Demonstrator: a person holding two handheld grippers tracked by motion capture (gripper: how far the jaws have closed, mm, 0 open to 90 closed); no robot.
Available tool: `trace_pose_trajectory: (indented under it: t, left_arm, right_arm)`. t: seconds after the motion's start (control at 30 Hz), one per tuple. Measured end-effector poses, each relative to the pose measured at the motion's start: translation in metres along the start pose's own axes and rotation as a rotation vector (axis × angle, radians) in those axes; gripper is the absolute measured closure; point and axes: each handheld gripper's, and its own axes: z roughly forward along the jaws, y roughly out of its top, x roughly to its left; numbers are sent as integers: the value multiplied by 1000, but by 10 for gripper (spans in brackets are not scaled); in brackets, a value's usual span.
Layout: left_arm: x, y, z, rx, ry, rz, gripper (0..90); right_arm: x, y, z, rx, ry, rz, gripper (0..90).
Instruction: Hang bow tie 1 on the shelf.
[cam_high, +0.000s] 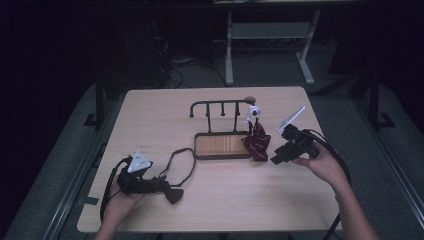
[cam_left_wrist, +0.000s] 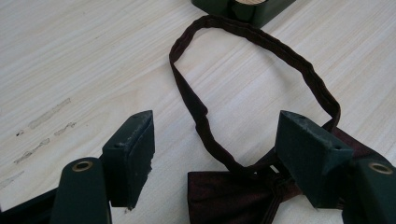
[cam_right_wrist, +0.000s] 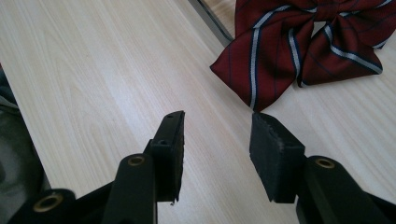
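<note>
On the pale counter (cam_high: 150, 120), the left gripper (cam_high: 150, 185) holds its jaws wide apart over a dark bow tie (cam_left_wrist: 233, 196), gripping nothing. A wooden tray with a rack (cam_high: 222, 145) sits mid-counter. The striped red bow (cam_right_wrist: 299, 42) lies just beyond the right gripper (cam_right_wrist: 217, 154), whose jaws gape empty.

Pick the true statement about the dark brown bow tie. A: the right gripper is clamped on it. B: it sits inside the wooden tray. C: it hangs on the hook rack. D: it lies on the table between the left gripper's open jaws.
D: the dark brown bow tie lies flat on the table, with the left gripper open around its knot, jaws spread to either side.
</note>
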Motion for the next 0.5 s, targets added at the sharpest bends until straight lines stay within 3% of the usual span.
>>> trace_pose_trajectory:
  t: [0.5]
  left_arm:
    - [-1, 0, 0, -3, -4, -3, 291]
  right_arm:
    - [3, -11, 5, -12, 11, 10, 537]
